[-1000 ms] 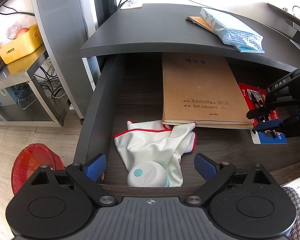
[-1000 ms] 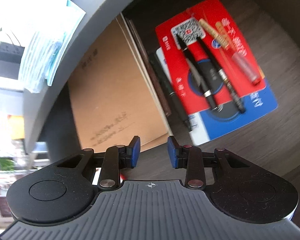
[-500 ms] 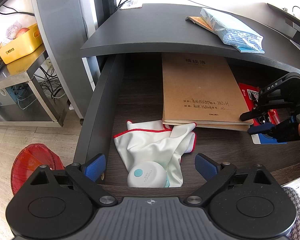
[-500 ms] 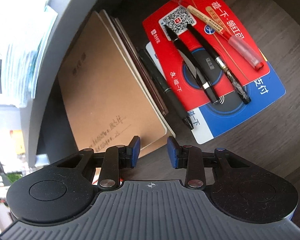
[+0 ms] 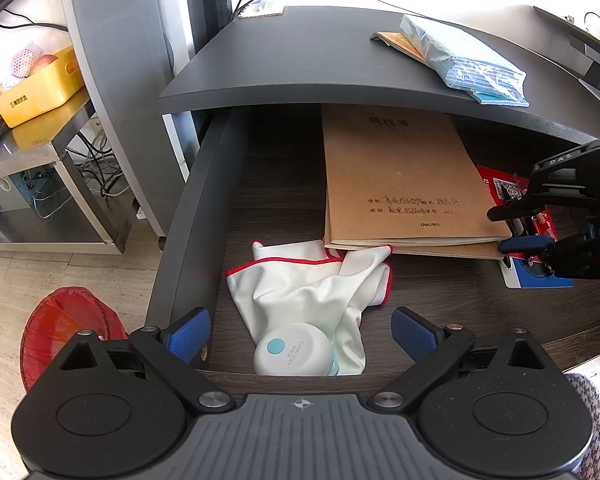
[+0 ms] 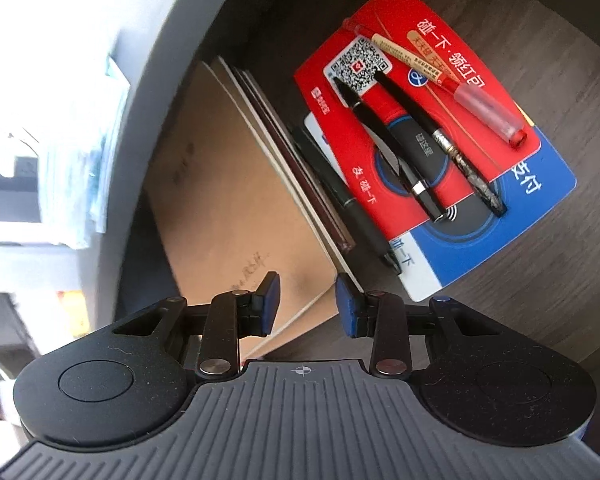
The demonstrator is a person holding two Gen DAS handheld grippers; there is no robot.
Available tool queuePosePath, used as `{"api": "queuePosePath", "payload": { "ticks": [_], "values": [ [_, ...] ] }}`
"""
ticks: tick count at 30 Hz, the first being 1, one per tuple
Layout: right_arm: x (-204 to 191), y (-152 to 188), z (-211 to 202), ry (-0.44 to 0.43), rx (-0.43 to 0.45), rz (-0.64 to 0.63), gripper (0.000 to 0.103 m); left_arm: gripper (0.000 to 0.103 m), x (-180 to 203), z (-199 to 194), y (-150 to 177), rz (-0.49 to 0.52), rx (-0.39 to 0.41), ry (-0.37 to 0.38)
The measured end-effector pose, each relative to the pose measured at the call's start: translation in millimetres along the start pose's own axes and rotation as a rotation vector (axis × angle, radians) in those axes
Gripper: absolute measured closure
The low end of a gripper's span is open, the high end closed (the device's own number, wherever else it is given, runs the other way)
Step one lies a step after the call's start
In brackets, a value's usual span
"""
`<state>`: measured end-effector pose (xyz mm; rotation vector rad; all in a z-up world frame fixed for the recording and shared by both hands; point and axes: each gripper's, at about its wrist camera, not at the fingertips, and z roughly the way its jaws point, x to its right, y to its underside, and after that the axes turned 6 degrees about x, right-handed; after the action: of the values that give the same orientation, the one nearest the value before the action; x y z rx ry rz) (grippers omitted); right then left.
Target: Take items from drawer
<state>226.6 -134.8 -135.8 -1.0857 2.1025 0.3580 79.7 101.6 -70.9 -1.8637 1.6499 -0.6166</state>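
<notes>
The drawer point(image 5: 196, 220) stands open. In it lie a brown notebook point(image 5: 400, 176), a white cloth with red trim point(image 5: 312, 284) and a round white case point(image 5: 292, 350) near the front. My left gripper point(image 5: 300, 328) hangs open wide above the case, holding nothing. My right gripper point(image 5: 508, 229) is open by a narrow gap, its fingers on either side of the notebook's near right corner. In the right wrist view the right gripper point(image 6: 307, 300) hovers over that notebook point(image 6: 228, 184) corner. Beyond it lie a red card point(image 6: 328, 92) and a blue card point(image 6: 500, 216) with several pens point(image 6: 392, 140).
A blue packet point(image 5: 480, 64) lies on the desk top above the drawer. To the left, a yellow bin point(image 5: 40, 88) sits on a steel shelf and a red basket point(image 5: 68, 328) stands on the floor. One black pen point(image 6: 340, 192) lies against the notebook's edge.
My right gripper has moved left from over the cards to the notebook's near right corner, with its gap unchanged. The left gripper and the drawer's contents have stayed put.
</notes>
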Motion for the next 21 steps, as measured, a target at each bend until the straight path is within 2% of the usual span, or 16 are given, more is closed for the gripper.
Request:
{"api": "queuePosePath", "payload": {
  "ticks": [3, 5, 8, 12, 17, 19, 21],
  "values": [
    [9.6, 4.3, -5.4, -0.078, 0.035, 0.047, 0.074, 0.005, 0.1, 0.4, 0.3, 0.0, -0.001, 0.0],
    [15.3, 5.6, -9.2, -0.173, 0.061, 0.093, 0.084, 0.005, -0.1, 0.7, 0.7, 0.0, 0.001, 0.002],
    [14.3, 3.3, -12.5, -0.232, 0.087, 0.104, 0.084, 0.005, 0.0, 0.4, 0.8, 0.0, 0.002, 0.002],
    [12.5, -2.2, -11.7, -0.208, 0.078, 0.086, 0.082, 0.005, -0.2, 0.3, 1.1, -0.001, 0.003, 0.003],
    [-0.1, 2.3, 4.5, -0.177, 0.018, 0.077, 0.075, 0.004, 0.4, 0.7, 1.3, -0.001, 0.003, 0.004],
    [3.7, 3.5, 3.4, -0.159, 0.028, 0.082, 0.075, 0.004, 0.5, 0.7, 1.1, 0.0, 0.003, 0.004],
    [0.0, 4.5, 5.3, -0.143, 0.042, 0.079, 0.081, 0.004, 0.6, 0.7, 1.1, 0.0, 0.003, 0.005]
  ]
}}
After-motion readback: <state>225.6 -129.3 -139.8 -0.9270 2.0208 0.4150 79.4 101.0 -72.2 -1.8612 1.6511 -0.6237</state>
